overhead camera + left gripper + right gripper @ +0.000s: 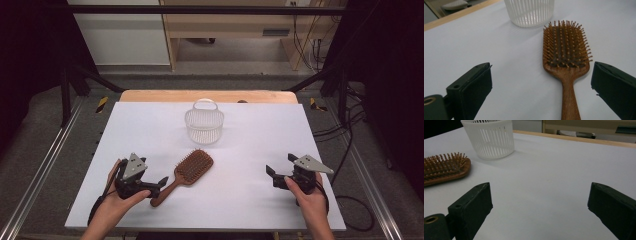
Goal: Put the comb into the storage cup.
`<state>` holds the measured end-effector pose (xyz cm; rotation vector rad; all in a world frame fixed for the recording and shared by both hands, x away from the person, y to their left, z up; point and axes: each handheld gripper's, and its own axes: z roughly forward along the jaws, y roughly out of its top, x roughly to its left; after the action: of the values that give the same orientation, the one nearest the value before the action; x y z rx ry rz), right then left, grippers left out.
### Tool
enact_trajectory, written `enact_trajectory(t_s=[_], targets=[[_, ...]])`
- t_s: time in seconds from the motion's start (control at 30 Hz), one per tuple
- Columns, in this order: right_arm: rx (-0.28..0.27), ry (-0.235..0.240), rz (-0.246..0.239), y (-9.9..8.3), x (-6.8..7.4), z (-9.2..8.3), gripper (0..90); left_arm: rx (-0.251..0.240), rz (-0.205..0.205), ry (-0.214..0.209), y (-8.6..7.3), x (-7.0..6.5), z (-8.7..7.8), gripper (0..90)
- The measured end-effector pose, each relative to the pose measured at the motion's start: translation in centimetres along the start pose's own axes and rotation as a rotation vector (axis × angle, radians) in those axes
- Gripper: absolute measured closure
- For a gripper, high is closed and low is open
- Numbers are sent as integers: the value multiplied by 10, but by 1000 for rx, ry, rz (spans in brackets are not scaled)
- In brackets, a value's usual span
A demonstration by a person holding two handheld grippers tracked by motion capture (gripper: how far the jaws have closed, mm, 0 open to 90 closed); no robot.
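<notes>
A wooden paddle hairbrush (192, 167) lies bristles up on the white table, its handle pointing toward the near left. My left gripper (159, 186) sits at the handle's end, open. In the left gripper view the brush (565, 50) has its handle between the jaws, closer to the right one, and my left gripper (541, 85) touches nothing. A white slatted basket (204, 122) stands upright behind the brush, also seen as basket (529, 12). My right gripper (272, 176) rests at the near right, open and empty. From it I see my right gripper (540, 205), the brush (444, 168) and basket (490, 138).
The white table top (150, 130) ends in a wooden strip (207, 96) at the back. Metal rails (45, 165) run along both sides. Cables (350, 200) lie on the floor at the right. Bare table lies between the two grippers.
</notes>
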<state>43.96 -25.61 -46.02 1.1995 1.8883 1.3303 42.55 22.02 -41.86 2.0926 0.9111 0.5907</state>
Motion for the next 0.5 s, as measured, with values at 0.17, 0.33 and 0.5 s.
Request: enact_trajectory(t_s=[0.17, 0.33, 0.5], targets=[[4, 1, -1, 0, 0, 1, 58, 54, 10, 0, 6, -3, 11, 43], [5, 1, 1, 0, -1, 1, 58, 65, 18, 8, 11, -5, 15, 43], [8, -1, 1, -1, -1, 1, 58, 78, 32, 9, 15, -8, 19, 53]])
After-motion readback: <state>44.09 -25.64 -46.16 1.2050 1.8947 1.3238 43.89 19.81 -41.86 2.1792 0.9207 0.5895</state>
